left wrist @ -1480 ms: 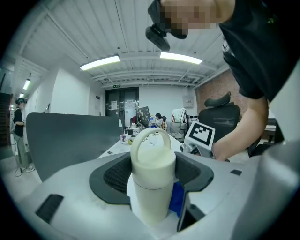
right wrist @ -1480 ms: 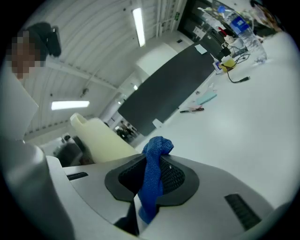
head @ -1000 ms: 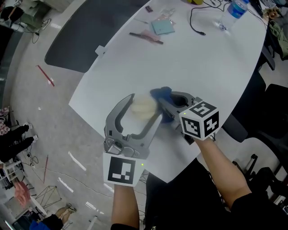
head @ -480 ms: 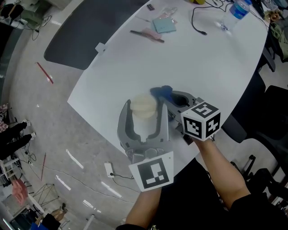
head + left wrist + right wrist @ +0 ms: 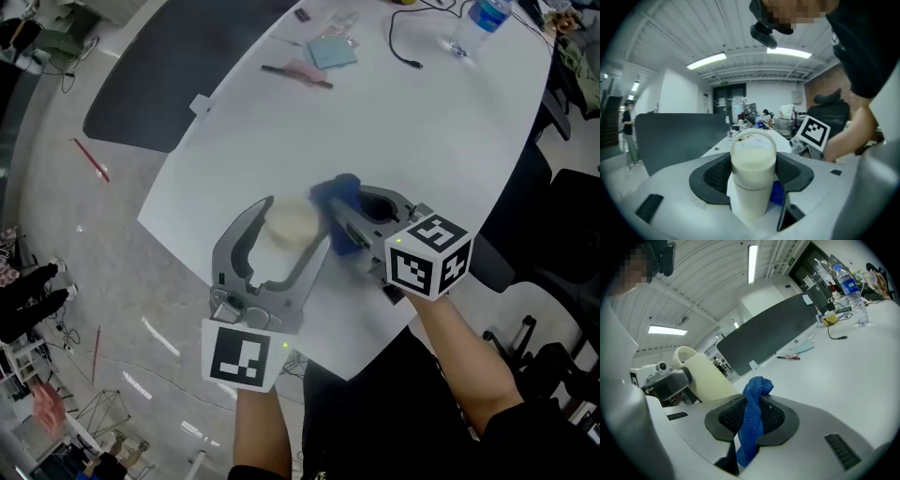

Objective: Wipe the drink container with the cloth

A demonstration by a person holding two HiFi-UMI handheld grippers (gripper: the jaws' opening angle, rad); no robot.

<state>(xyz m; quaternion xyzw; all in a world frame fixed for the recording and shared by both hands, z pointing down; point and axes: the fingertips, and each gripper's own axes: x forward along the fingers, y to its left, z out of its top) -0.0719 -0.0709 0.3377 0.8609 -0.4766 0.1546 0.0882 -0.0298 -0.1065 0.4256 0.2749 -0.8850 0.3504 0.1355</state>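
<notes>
Cream cylindrical lidded drink container sits between the left tool jaws, over the white surface. The blue woven cloth in the right tool touches its right side.

Left gripper view: jaws just closing in, pads pinching the container on both sides.

Right gripper view: jaws pressed on the cloth, container just beside at left.

Drink container at tabletop near edge; cloth in right tongs, just right of it; water bottle, cable far right; notepad, pen far centre.
</notes>
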